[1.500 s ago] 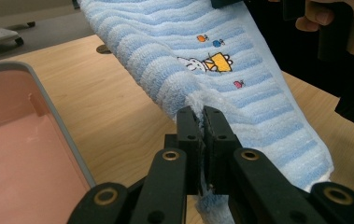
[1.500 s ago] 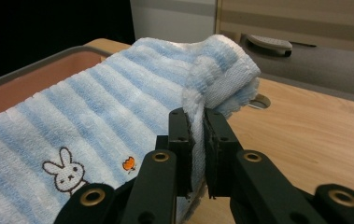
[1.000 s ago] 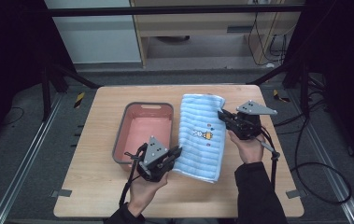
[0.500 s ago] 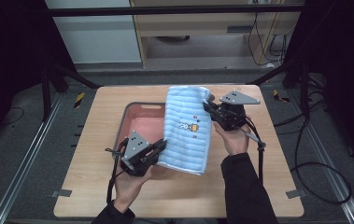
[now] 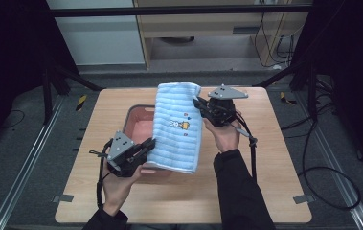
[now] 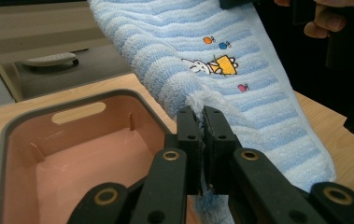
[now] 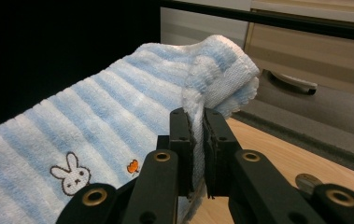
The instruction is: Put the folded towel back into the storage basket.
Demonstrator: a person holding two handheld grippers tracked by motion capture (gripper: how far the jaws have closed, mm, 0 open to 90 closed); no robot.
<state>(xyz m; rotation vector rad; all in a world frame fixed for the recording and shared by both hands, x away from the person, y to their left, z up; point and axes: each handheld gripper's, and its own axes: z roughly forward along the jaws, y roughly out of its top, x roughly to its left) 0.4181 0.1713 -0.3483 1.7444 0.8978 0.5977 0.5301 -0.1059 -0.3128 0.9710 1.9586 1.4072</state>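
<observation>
Both grippers' fingers are pinched tight on the striped blue bunny towel [image 5: 179,127]: left gripper [image 5: 146,146] near edge, right gripper [image 5: 199,103] far corner, stretched over the pink bin [image 5: 136,120] on the worktop [image 5: 265,158].

Wooden table [image 5: 275,158] bearing pink basin [image 5: 138,125]

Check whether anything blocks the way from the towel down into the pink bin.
Nothing visible does. The towel, pinched by both the left hand-held gripper and the right hand-held gripper, hangs partly over the pink bin, whose visible inside holds nothing.
</observation>
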